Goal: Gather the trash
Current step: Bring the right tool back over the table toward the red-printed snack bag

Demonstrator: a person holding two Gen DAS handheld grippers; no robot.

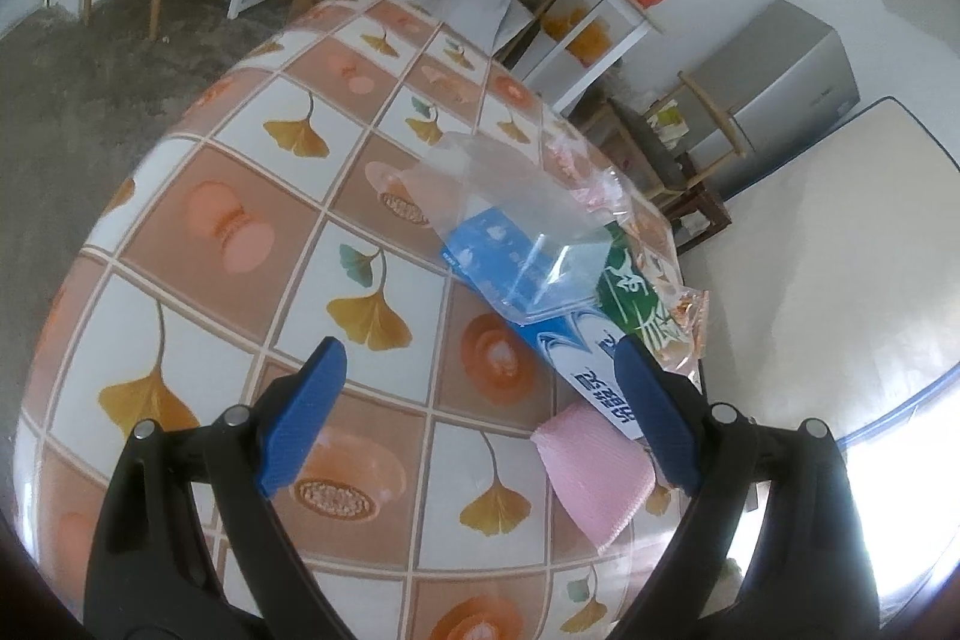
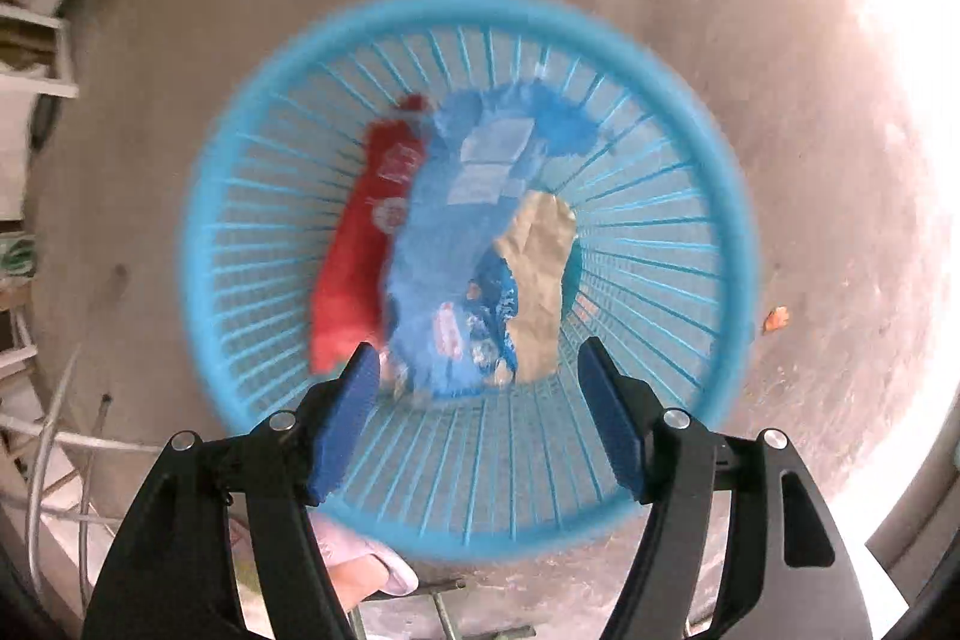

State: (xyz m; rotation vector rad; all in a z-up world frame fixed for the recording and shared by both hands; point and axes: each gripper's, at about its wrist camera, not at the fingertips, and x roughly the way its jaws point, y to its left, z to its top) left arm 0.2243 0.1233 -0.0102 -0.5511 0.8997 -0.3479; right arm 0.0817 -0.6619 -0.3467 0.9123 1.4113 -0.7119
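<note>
Looking straight down, the right gripper (image 2: 477, 415) hangs with jaws apart and empty above a blue basket (image 2: 240, 196) on the floor, where a red wrapper (image 2: 360, 250), a blue bag (image 2: 444, 232) and a tan scrap (image 2: 540, 268) lie. Only the left view shows the desk (image 1: 198, 196): the left gripper (image 1: 480, 412), spread and empty, faces a clear bag (image 1: 510, 196), a blue-and-white carton (image 1: 576, 358) and a pink foam piece (image 1: 594, 472).

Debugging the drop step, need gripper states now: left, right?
Left gripper: open, nothing held, above the table.
Right gripper: open, nothing between the fingers, over the blue basket with wrappers in it.
</note>
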